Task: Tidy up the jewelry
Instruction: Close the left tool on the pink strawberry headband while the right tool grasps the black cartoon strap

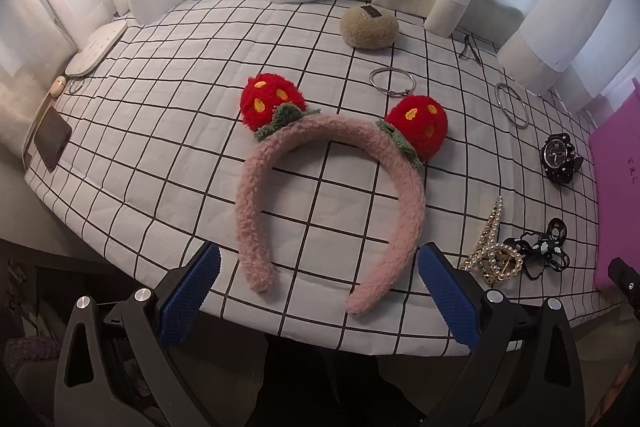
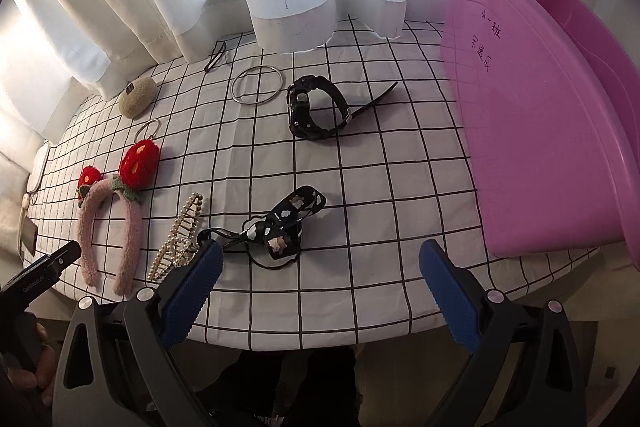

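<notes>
Left tongs (image 1: pixel 319 277): jaws spread wide, blue pads bare, nothing gripped; low in the left wrist frame, at the near table edge.
Right tongs (image 2: pixel 321 275): also wide open, holding nothing; bottom of the right wrist frame, over the near edge.
Pink headband (image 1: pixel 328 195): lies flat, centre of the left wrist frame; its two ends point at the left tongs and sit between the pads, not touching them. Two red strawberry pompoms on its far arc.
Pearl hair claw (image 1: pixel 491 247): lower right of the left wrist frame, just beside the left tongs' right-hand pad.
Black bow tie (image 2: pixel 282 223): just beyond the right tongs' left-hand pad, centre-low in the right wrist frame; contact cannot be told.
Black watch (image 2: pixel 316 111): centre of the right wrist frame, well beyond the right tongs.
Silver bangle (image 2: pixel 257 84): upper centre, just left of the watch.
Second bangle (image 1: pixel 392 80): above the headband in the left wrist frame.
Pink tub (image 2: pixel 532 99): right side of the right wrist frame, handwriting on its wall.
Checked cloth (image 2: pixel 400 211): covers the table under everything.
</notes>
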